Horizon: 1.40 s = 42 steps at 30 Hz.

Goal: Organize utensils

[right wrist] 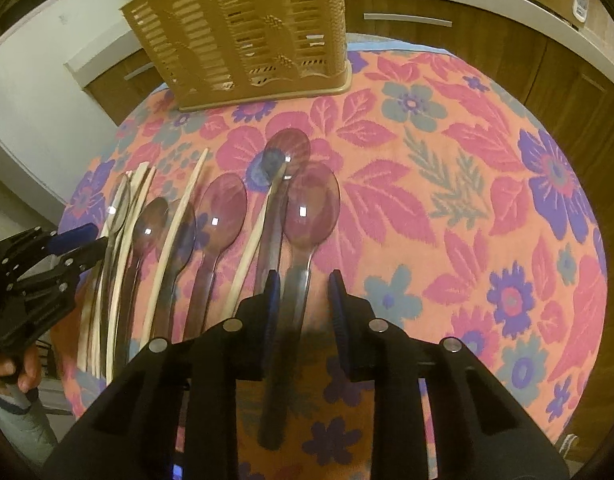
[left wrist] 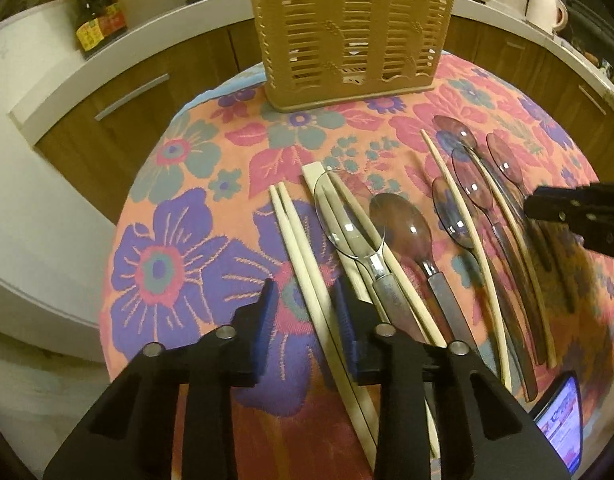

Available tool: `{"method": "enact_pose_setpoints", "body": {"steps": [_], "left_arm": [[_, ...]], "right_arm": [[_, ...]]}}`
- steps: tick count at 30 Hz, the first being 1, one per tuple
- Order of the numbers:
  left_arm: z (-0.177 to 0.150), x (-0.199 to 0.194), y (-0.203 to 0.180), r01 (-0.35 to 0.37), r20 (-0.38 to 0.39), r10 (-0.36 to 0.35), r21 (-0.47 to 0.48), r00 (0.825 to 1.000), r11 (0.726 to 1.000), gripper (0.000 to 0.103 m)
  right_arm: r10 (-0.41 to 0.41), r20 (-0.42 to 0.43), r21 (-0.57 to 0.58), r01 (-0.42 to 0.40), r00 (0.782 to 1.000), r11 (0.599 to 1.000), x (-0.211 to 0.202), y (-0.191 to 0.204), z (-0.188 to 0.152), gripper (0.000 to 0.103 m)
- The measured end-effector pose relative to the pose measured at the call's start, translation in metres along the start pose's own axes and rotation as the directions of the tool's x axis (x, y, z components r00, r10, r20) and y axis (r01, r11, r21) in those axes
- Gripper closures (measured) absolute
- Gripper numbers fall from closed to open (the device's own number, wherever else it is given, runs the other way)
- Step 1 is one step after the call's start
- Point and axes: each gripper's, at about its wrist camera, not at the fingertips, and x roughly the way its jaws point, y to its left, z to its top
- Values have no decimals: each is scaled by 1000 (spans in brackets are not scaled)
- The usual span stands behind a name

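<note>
A: The cloth (left wrist: 179, 208) is orange with pink, purple and teal flowers.
B: Tan slatted basket (left wrist: 347, 32), cream chopsticks (left wrist: 295, 232).
A: Purple-tinted clear spoons (right wrist: 307, 204), black grippers with blue pads (right wrist: 271, 292).

My left claw (left wrist: 305, 300) points steeply down, its black arms spreading toward the camera and its blue pads (left wrist: 269, 306) standing a narrow gap apart, not pressing on anything I can make out. My right claw (right wrist: 303, 300) tilts down just as steeply, its blue pads (right wrist: 271, 300) likewise parted by a slim gap. From the right wrist view I see the left claw low at the left edge, and below it a hand (right wrist: 15, 372) gripping its handle, with a grey sleeve (right wrist: 23, 424) beneath.
</note>
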Motion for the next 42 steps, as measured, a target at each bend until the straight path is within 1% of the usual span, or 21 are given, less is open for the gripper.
{"method": "enact_pose_setpoints", "body": {"steps": [1,2,4,9,11,12,14,16,18,20,21,23,25,26,30,32,34,37,39,41,42], "left_arm": [[-1,-1,1,2,1,-2,6,1000,1000,86],[-2,-2,3,1,-1,-1,6,1000,1000,88],[-4,-3,9,22,-4,-22,-2,1000,1000,89],[-3,-2,12,30,-30,-30,8,999,1000,82],[-1,-1,5,0,-35,2,42,999,999,83],[-1,0,2,-9,-37,11,53,999,999,89],[1,0,-1,-5,-37,7,55,999,998,93],[4,-4,1,-5,-4,5,47,1000,999,93],[12,-19,12,48,73,-48,3,996,999,93],[23,-37,24,86,163,-78,-40,983,995,93],[31,-48,31,107,213,-93,-59,973,992,93],[54,-72,41,146,325,-112,-82,939,986,93],[79,-94,46,164,436,-114,-79,893,983,93],[93,-104,46,173,493,-116,-72,862,982,93],[146,-121,44,226,621,-137,-65,771,972,93],[161,-122,40,208,653,-110,-76,750,975,93],[183,-113,40,223,674,-106,-90,731,971,93],[195,-100,41,223,726,-70,-116,684,968,93],[198,-91,43,207,759,-20,-151,650,967,93],[207,-85,49,203,770,11,-182,638,962,93],[210,-79,49,224,771,-5,-179,637,958,93]], "right_arm": [[-23,-10,-12,23,1000,1000,1,2,2,89],[-48,-18,-28,48,999,998,1,3,2,93],[-62,-33,-43,61,998,997,0,2,2,93],[-102,-94,-106,92,990,990,-1,3,-1,93],[-119,-108,-132,104,987,986,-1,7,-2,93],[-130,-111,-150,113,985,982,-1,10,-1,93],[-130,-113,-173,110,985,979,-1,12,1,94],[-78,-98,-156,62,992,986,-6,10,4,94],[-35,-30,-152,30,999,988,-20,10,11,94],[-1,61,-155,10,998,988,-41,11,19,94],[40,104,-154,-24,994,988,-53,12,27,94],[84,180,-161,-55,980,985,-73,16,42,94],[114,273,-180,-66,955,981,-94,25,64,94],[124,319,-185,-67,940,980,-101,28,77,94],[141,463,-160,-74,875,984,-116,30,130,94],[135,513,-150,-66,848,986,-119,33,149,94],[110,560,-128,-46,821,991,-118,29,170,94],[93,608,-84,-53,789,995,-115,21,195,95],[50,644,-64,-11,763,998,-110,20,205,94],[19,665,-56,24,747,998,-100,21,214,94],[21,665,-56,22,747,998,-96,18,216,94]]}}
